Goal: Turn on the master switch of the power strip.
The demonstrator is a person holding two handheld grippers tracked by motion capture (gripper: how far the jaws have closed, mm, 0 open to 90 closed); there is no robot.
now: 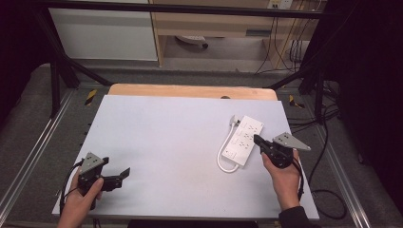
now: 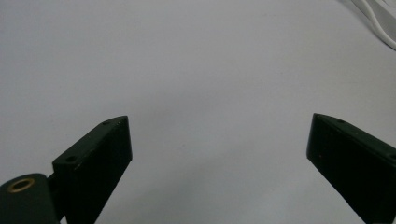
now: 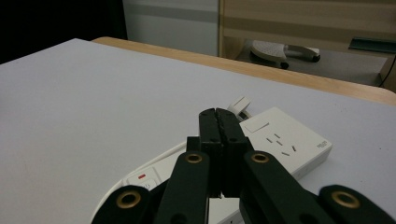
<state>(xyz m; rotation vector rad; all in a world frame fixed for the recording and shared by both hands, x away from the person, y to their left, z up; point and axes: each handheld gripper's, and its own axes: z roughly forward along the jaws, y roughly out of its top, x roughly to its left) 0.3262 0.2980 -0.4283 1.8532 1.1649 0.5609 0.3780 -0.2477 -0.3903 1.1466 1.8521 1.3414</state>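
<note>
The high view takes in the whole counter [image 1: 166,142]: the power strip [image 1: 244,139] lies right of centre, its long axis running from lower left to upper right, and its white cord [image 1: 222,159] loops off the lower end. The right gripper [image 1: 257,139] sits at the strip's right edge, fingers pressed together on nothing. The right gripper view adds the strip's red switch [image 3: 141,177] and sockets [image 3: 279,142]. The left gripper [image 1: 124,172] hovers at lower left, well apart; in the left gripper view its fingers [image 2: 100,154] stand wide, empty, over bare counter. Open room spans the left and centre.
</note>
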